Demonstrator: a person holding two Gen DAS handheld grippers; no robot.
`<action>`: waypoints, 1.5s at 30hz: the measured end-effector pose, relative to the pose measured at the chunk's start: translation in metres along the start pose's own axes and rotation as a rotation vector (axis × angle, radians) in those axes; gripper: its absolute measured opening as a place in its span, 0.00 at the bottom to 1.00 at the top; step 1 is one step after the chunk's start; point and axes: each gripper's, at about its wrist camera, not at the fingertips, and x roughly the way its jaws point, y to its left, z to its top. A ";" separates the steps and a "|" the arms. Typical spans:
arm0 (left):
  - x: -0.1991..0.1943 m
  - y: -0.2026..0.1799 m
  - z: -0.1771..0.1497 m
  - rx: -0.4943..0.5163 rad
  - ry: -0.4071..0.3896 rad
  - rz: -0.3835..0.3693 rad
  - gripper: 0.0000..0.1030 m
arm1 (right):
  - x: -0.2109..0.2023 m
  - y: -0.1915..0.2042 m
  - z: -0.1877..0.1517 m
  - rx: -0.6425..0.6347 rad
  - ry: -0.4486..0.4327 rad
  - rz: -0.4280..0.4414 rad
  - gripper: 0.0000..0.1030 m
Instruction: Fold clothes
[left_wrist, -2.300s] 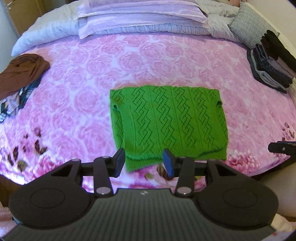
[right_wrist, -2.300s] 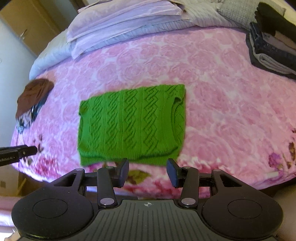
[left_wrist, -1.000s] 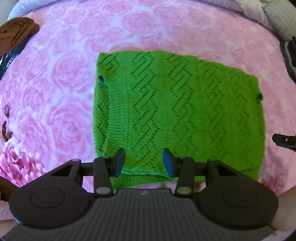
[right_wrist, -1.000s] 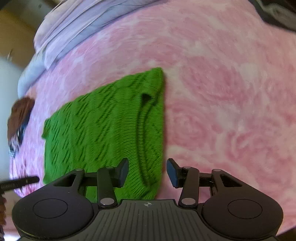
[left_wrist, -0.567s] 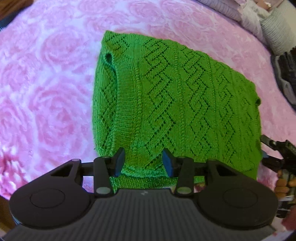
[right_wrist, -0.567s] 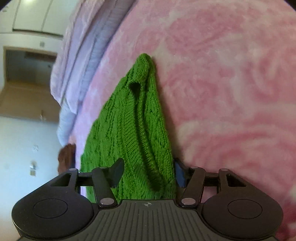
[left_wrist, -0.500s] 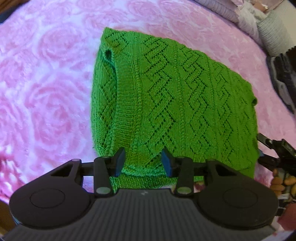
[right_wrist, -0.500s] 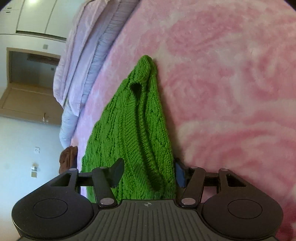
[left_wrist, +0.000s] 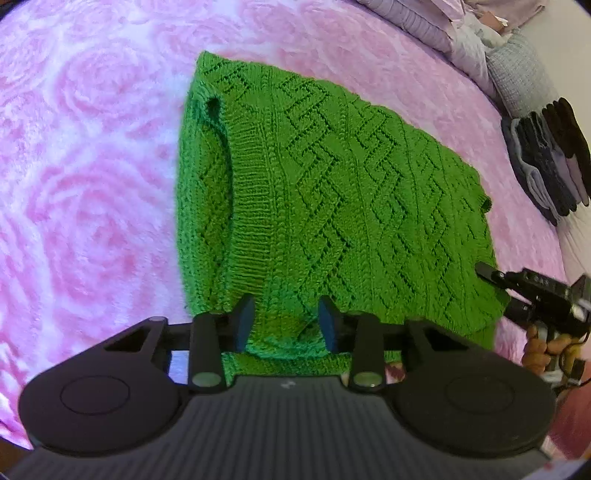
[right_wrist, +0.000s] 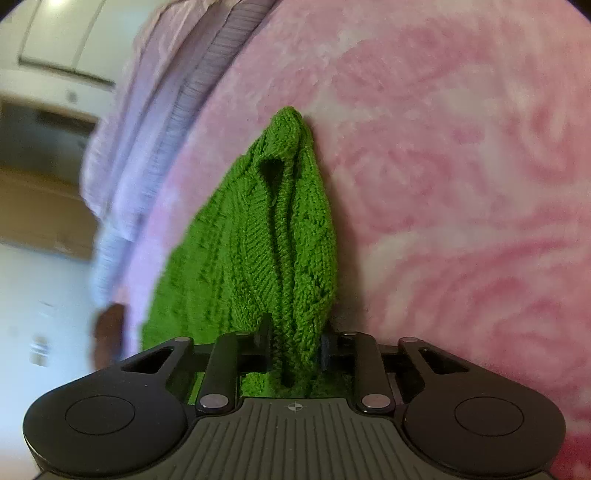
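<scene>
A green knitted sweater (left_wrist: 325, 206) with a zigzag openwork pattern lies folded into a rough rectangle on a pink rose-patterned bedspread (left_wrist: 85, 192), filling the middle of the left wrist view. Its ribbed band runs down the 9 o'clock side, with a small opening near the 11 o'clock corner.

The left gripper (left_wrist: 286, 325) sits low at 6 o'clock over the near hem, its jaws spread wide with a hump of green knit rising between them; neither finger (left_wrist: 242, 323) visibly presses the fabric.

At 3 o'clock in that view the right gripper (left_wrist: 491, 275) meets the sweater's far corner, with a hand (left_wrist: 543, 349) behind it. In the right wrist view the right gripper (right_wrist: 295, 349) has its jaws drawn in on a bunched fold of the sweater (right_wrist: 266, 258), the knit pinched between them and pulled up into a peak toward 12 o'clock against the bedspread (right_wrist: 461, 184).

At 2 o'clock in the left wrist view a stack of folded dark clothes (left_wrist: 550, 158) rests at the bed's edge, a grey pillow (left_wrist: 517, 77) just above it and lilac bedding (left_wrist: 417, 18) toward 1 o'clock. The right wrist view is blurred at 9 o'clock, where lilac bedding (right_wrist: 147, 122) and pale walls show
</scene>
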 end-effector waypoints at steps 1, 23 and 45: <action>-0.003 0.002 0.001 0.000 -0.005 0.002 0.30 | 0.001 0.013 0.001 -0.031 0.001 -0.072 0.16; -0.079 0.143 -0.007 -0.151 -0.026 0.041 0.30 | 0.177 0.309 -0.262 -1.548 0.146 -0.555 0.28; -0.002 0.087 0.122 -0.019 -0.156 -0.187 0.30 | 0.104 0.250 -0.030 -0.439 0.010 -0.596 0.52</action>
